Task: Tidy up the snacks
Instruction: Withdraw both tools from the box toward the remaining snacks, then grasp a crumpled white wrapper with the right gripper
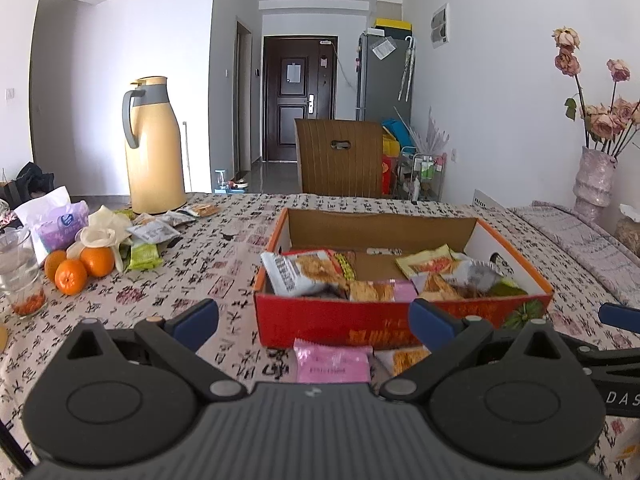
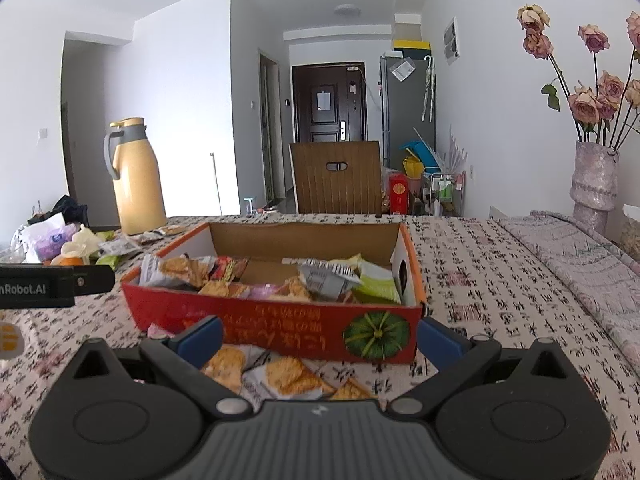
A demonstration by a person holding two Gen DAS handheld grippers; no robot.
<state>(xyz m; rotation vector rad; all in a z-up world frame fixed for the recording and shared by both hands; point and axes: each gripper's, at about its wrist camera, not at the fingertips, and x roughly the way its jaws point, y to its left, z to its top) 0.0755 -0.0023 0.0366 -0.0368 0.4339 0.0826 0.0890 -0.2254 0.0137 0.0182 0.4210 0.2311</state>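
The open box (image 1: pixel 400 316) stands on the table (image 1: pixel 224 280) just ahead of both grippers, left gripper (image 1: pixel 314 322) and right gripper (image 2: pixel 320 338), with snack packets (image 1: pixel 304 272) piled inside it. More packets (image 2: pixel 276 374) lie between the box and the tongs, while far left sit oranges (image 1: pixel 76 270), loose packets (image 1: pixel 156 234) and a jug (image 1: pixel 154 148) behind them
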